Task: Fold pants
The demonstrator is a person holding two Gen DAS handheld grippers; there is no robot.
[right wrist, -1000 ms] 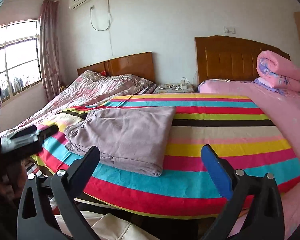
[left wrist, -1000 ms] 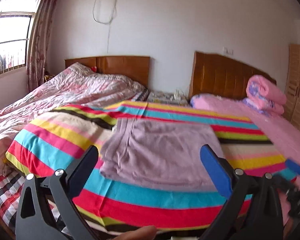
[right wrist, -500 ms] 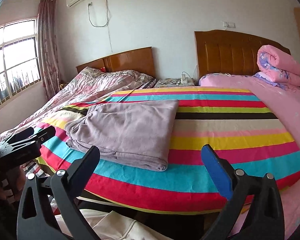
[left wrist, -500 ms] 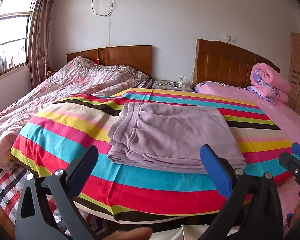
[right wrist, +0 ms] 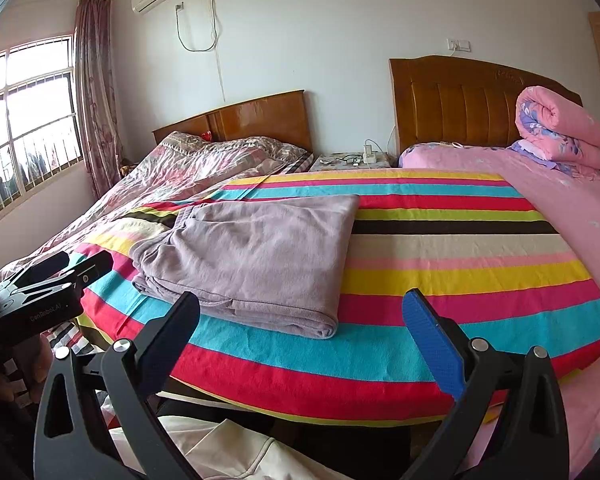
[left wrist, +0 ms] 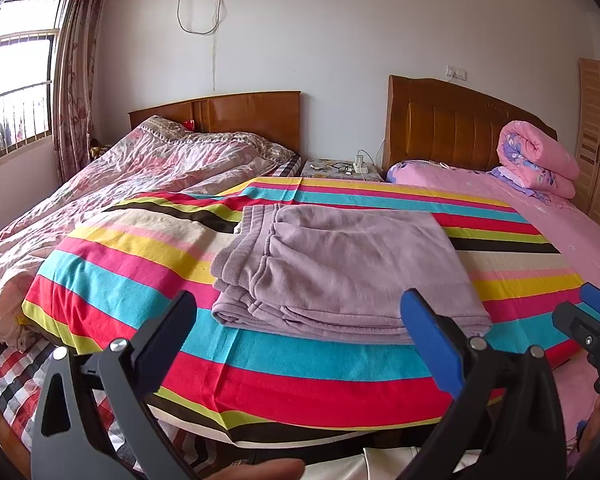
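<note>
Pants [left wrist: 340, 268], lilac and folded into a thick rectangle, lying on the striped blanket [left wrist: 260, 364] toward its left end, waistband facing the left edge, folded side nearest the front edge. Hanging in front of the blanket's near edge and touching nothing: left gripper [left wrist: 300, 340], fingers spread wide apart, one black pad [left wrist: 168, 336], one blue pad [left wrist: 432, 344]. Hovering likewise off the front edge, further along to the right of the pants: right gripper [right wrist: 304, 340], fingers parted wide and gripping nothing. Showing at the bottom rim of the left wrist view, a fingertip [left wrist: 260, 470] of the person. Sitting rolled at the far right corner against the tall headboard [left wrist: 452, 124]: pink quilt [left wrist: 536, 160]. Covering the neighbouring bed beyond the blanket's left edge: rumpled floral duvet [left wrist: 132, 184]. Standing between the two headboards: small nightstand [left wrist: 340, 170] carrying cables.
</note>
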